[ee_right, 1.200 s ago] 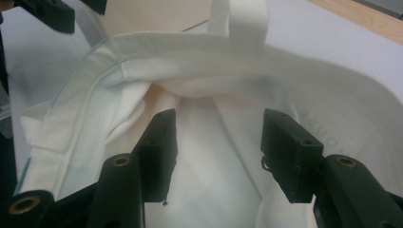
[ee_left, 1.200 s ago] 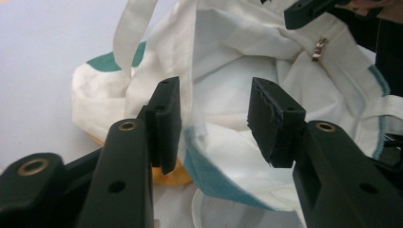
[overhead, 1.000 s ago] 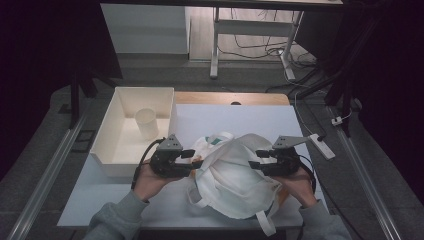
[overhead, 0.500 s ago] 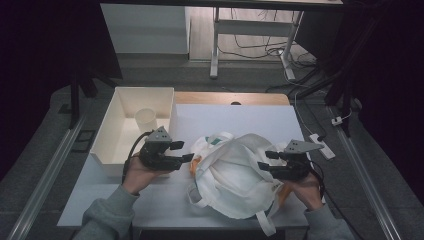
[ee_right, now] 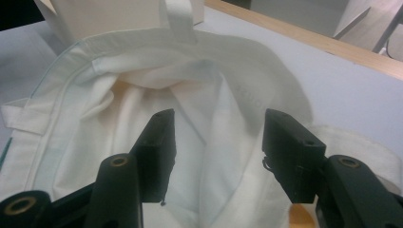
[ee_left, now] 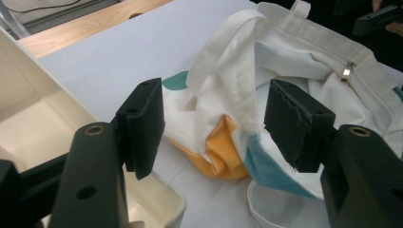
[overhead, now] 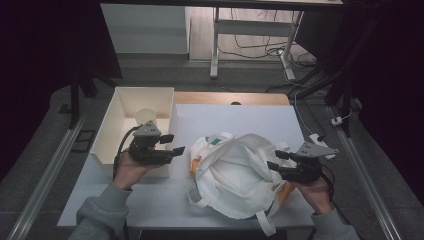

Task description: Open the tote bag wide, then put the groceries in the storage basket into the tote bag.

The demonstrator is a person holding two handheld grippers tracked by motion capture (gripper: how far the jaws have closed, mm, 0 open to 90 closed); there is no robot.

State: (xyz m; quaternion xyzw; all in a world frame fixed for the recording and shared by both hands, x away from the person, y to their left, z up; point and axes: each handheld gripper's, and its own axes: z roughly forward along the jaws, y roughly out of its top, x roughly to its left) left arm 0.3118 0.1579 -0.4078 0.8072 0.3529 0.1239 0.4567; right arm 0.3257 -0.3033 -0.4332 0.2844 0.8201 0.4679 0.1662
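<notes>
On table, white bag [overhead: 240, 172] between open tools

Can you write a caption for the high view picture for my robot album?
Two open grippers, left gripper and right gripper, flank a crumpled white bag on the table.

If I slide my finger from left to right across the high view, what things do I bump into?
white bin → left gripper → white cloth bag → right gripper
</notes>
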